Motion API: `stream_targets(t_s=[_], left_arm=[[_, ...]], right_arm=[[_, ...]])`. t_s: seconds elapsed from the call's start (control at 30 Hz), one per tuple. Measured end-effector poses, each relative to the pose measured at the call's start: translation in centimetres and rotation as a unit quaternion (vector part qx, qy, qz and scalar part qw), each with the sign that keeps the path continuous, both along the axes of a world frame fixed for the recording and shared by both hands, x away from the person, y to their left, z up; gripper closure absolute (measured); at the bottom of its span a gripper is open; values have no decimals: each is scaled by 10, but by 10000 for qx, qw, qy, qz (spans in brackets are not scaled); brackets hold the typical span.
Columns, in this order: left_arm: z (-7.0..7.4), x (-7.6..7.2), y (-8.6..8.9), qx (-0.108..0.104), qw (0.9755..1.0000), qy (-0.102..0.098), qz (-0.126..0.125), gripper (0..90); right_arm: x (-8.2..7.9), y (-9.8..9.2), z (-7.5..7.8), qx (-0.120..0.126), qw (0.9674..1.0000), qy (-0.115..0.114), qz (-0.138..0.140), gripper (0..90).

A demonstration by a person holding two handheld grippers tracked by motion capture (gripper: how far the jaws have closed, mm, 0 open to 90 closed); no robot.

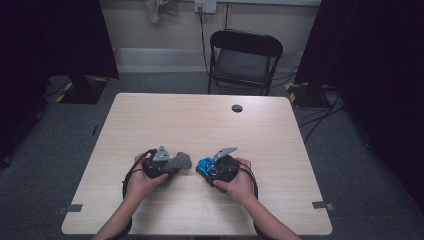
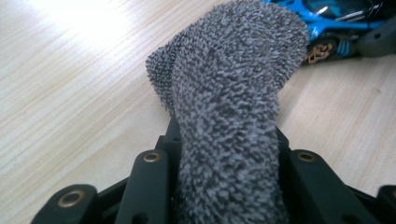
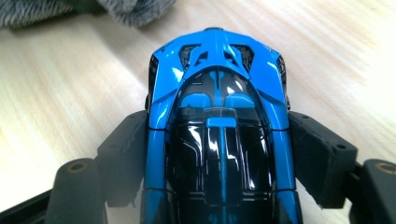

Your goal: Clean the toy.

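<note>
Evidently the left gripper [image 1: 170,164] pinches a soft, limp grey terry cloth [image 2: 229,107] just beside the glossy, slippery blue toy car [image 3: 219,140], which the right gripper [image 1: 206,167] clamps across its rigid flanks above the table [image 1: 200,120].

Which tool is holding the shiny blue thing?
The right tool holds it: a glossy blue and black toy car clamped between its jaws. The left tool grips a fuzzy grey cloth instead.

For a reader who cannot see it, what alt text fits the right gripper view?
A glossy blue and black toy car sits clamped between two black jaws, nose pointing away over a pale wooden table. A grey fuzzy cloth lies at the top edge.
</note>
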State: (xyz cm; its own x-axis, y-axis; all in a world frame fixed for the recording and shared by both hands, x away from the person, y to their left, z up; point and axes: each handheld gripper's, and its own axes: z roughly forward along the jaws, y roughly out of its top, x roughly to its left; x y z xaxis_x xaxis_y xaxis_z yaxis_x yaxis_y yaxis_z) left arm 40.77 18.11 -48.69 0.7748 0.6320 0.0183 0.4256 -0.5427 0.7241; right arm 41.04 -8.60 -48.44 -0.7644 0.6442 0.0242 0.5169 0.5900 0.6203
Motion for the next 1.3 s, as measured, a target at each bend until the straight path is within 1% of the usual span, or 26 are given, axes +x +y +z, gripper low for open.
stream_targets(t_s=[0.07,0.1,0.13,0.17,0.2,0.23,0.27,0.3,0.33,0.4,0.47,0.53,0.63,0.7,0.8,0.83,0.87,0.97,1.0,1.03,1.13,1.2,1.3], left_arm=[[0,0,0,-29,10000,13,9,642],[0,0,0,-56,10000,22,10,640],[0,0,0,-53,10000,3,13,637],[0,0,0,-45,10000,1,8,635],[0,0,0,-61,10000,8,12,634],[0,0,0,-68,10000,7,12,630],[0,0,0,-74,10000,10,14,627],[0,0,0,-73,10000,9,9,626],[0,0,0,-62,10000,-12,10,625],[0,-1,0,-127,9999,24,16,622],[1,-1,0,-126,9999,28,9,622],[1,-1,0,-109,9999,9,-7,621],[2,-1,0,-90,10000,-10,-31,622],[2,-2,-1,-120,9999,-5,-31,622],[3,-2,-1,-62,9999,-62,-68,622],[3,-2,-1,-76,9999,-49,-58,622],[3,-2,-1,-102,9999,-52,-57,622],[3,-2,-1,-157,9999,-46,-32,622],[4,-2,-1,-117,9999,-76,-46,622],[5,-2,-1,-158,9998,-72,-36,622],[6,-2,0,-244,9997,-80,-19,622],[7,-1,1,-256,9996,-75,4,622],[7,-1,3,-301,9995,-70,45,622]], right_arm=[[0,-1,-1,43,10000,-34,20,258],[0,-1,-1,49,10000,-32,34,241],[1,-1,-1,65,9999,72,46,212],[1,-2,1,62,9999,136,68,215],[1,-2,2,40,9999,115,84,213],[1,-3,4,29,9999,77,108,183],[1,-3,5,26,9999,116,77,167],[1,-4,6,-25,9999,162,52,173],[0,-5,7,-36,9999,143,65,178],[-1,-6,6,-76,9997,199,102,157],[-3,-7,2,-264,9993,239,100,149],[-5,-7,-1,-279,9995,118,134,143],[-6,-8,-1,-246,9996,81,94,156],[-7,-10,-2,-175,9998,25,26,172],[-9,-13,-5,-26,10000,-88,-37,182],[-10,-12,-5,-14,9999,-93,-85,257],[-12,-11,-3,-48,9999,-142,-66,258],[-11,-10,-2,-103,9999,-82,-41,260],[-11,-9,-1,-142,9999,-46,-71,261],[-10,-9,0,-188,9998,-14,-66,261],[-10,-8,1,-201,9998,-2,-86,261],[-10,-10,0,-165,9998,13,-68,262],[-10,-12,1,-27,9999,23,-108,262]])
